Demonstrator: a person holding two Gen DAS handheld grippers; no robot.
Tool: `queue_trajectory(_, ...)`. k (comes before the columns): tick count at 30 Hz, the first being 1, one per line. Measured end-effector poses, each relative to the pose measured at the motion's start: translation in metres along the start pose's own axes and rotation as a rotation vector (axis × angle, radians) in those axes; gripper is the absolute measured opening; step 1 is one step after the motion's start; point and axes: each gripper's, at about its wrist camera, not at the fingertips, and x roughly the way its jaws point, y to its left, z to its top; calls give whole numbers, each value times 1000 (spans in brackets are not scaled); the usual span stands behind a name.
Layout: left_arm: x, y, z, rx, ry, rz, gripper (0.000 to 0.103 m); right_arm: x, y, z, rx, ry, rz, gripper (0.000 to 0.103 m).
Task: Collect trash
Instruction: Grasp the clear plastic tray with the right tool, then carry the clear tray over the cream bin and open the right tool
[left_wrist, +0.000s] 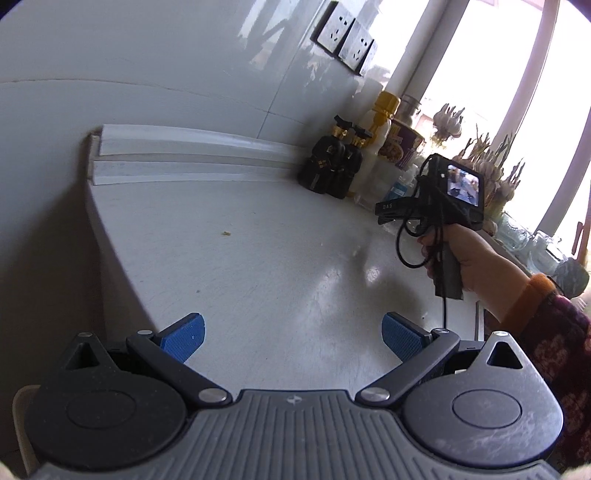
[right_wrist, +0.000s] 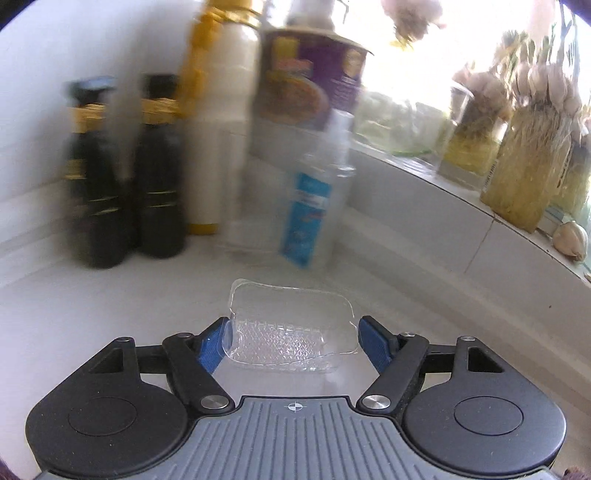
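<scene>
A clear plastic tray with a ribbed bottom sits between the blue pads of my right gripper. Both pads touch its side edges, and the tray is sharp while the background is smeared, so it is held. My left gripper hovers open over the white counter with nothing between its fingers. A small crumb lies on the counter ahead of it. In the left wrist view a person's hand holds the right gripper's handle at the right, near the bottles.
Two black bottles, a white bottle with a yellow cap, a purple canister and a clear bottle with a blue label stand against the wall. Jars of sprouting garlic line the window sill. Wall sockets are above.
</scene>
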Motion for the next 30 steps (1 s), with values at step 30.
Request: queue_trajectory(30,-95,72,-73,-134,55,132,102,-264,136,-114,-130,99,775,76)
